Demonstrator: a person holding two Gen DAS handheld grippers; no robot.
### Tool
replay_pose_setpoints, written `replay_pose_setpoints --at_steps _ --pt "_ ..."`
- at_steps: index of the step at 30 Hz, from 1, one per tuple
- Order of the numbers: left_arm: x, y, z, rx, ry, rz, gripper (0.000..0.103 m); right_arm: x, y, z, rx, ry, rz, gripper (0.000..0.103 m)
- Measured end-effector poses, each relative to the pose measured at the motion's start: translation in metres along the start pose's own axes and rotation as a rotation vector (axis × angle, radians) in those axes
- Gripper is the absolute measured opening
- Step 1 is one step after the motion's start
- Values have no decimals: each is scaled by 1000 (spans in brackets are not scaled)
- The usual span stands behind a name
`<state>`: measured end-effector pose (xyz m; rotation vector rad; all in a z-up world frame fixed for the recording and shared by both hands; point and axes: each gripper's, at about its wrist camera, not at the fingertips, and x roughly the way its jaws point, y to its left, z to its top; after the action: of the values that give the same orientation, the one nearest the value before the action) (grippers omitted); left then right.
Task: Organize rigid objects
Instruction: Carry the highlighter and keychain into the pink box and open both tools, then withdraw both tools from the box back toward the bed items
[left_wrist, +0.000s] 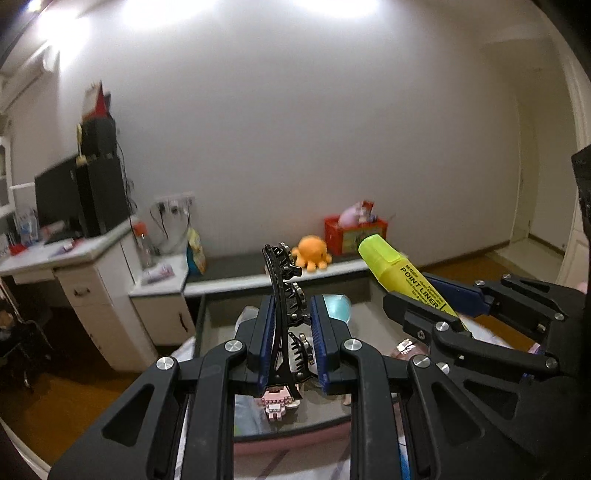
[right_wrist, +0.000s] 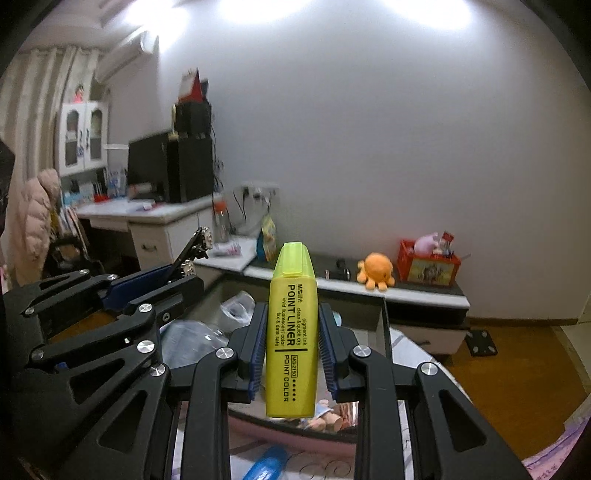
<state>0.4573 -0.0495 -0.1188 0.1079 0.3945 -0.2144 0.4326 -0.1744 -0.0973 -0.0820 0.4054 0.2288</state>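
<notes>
Left tongs (left_wrist: 291, 325) and right tongs (right_wrist: 291, 341) side by side, angled slightly downward, seemingly both clamped tight.

Two grippers are showing: the left gripper (left_wrist: 289, 332) is clamping one black hair clip (left_wrist: 286, 295), and the right gripper (right_wrist: 291, 343) is clamping one yellow highlighter (right_wrist: 291, 332). One orange plush octopus (right_wrist: 375, 271) is sitting on the low white shelf (right_wrist: 424, 293), beside one red box (right_wrist: 428, 264) that is holding one pink plush toy (right_wrist: 426, 242). One dark monitor (right_wrist: 147, 162) is standing on one white desk (right_wrist: 147, 218). One clear bottle with an orange cap (right_wrist: 221, 219) is standing beside it.
</notes>
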Motion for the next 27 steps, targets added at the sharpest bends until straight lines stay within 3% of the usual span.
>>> replay_pose_setpoints --at_steps 6,10,14,16,17,19,20,22,24,27 --pt "66 4 -25 -34 164 -24 19 59 -10 -21 7 150 -1 27" --pt "82 -1 -37 -18 196 -22 20 78 -15 -34 17 213 -8 27" --pt "83 -4 -35 -6 180 4 24 79 -21 -36 31 209 -15 28" --pt "81 -1 -33 -2 175 36 42 78 -23 -35 36 206 -25 28" --pt "79 1 -32 -5 171 51 45 75 -23 -34 41 204 -33 31" --pt "69 11 -29 -35 150 66 59 70 -25 -29 55 187 -39 46" --pt "62 16 -27 -50 139 84 64 64 -26 -27 61 171 -51 59" --pt "47 24 -24 -69 104 101 81 49 -28 -23 75 138 -62 69" --pt "24 30 -21 -88 59 117 89 34 -30 -18 90 115 -43 82" --pt "-15 31 -18 -92 -6 115 92 -2 -23 -12 83 53 -27 82"
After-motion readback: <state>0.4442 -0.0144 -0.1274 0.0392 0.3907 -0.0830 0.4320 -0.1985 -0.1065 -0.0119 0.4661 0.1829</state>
